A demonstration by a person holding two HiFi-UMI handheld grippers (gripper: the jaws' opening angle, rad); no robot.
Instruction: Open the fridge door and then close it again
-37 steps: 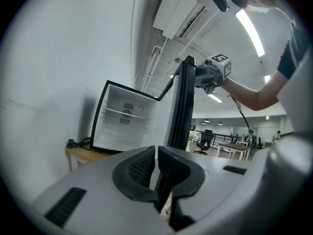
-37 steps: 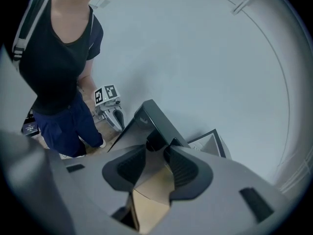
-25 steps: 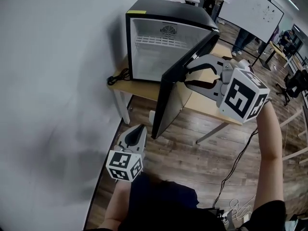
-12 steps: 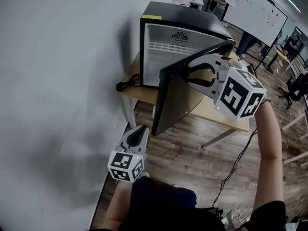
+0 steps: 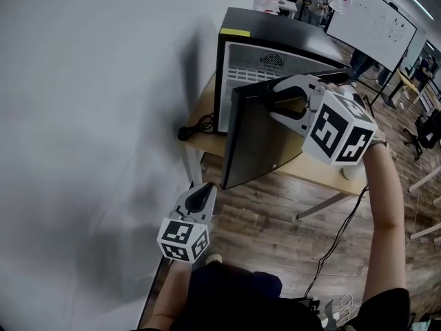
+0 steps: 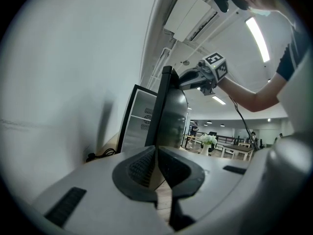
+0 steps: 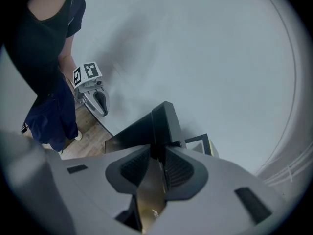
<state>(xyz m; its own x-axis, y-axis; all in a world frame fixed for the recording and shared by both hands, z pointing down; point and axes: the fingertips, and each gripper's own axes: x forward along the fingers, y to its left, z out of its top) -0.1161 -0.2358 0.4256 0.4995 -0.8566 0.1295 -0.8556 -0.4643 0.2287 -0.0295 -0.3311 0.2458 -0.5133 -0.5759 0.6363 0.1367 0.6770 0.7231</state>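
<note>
Now, your right tool [image 5: 274, 99] is clamped on the top edge of the glossy black fridge door [image 5: 258, 140], toward its free end. In the right gripper view, its two ribbed pads sit one on each face of that thin edge, with only a narrow gap between them. Your left tool [image 5: 205, 193] hangs low beside the white wall [image 5: 89, 116], jaws together and holding nothing. It is well apart from the door.

The small black fridge [image 5: 275, 26] stands on the light wooden table [image 5: 320, 169] close to the wall, with a black power cord [image 5: 196, 126] coiled at its side. The door stands partly open, angled out over the table's front, and the pale interior shows behind it.

I read this as the closing swing, so here is how to do it well:

- Let your hand follow the door's arc around the hinge. Don't push straight in, and let your wrist turn with the panel so the pads stay flat on it.
- Hold the squeeze steady, because the bite on that edge is shallow and could slip off.
- Slow down near the cabinet. One jaw rides on the door's inner face and would be pinched against the frame.
- Let go just before that point and finish with a push on the outer face.
- Keep the push gentle. The fridge may slide on the table.
</note>
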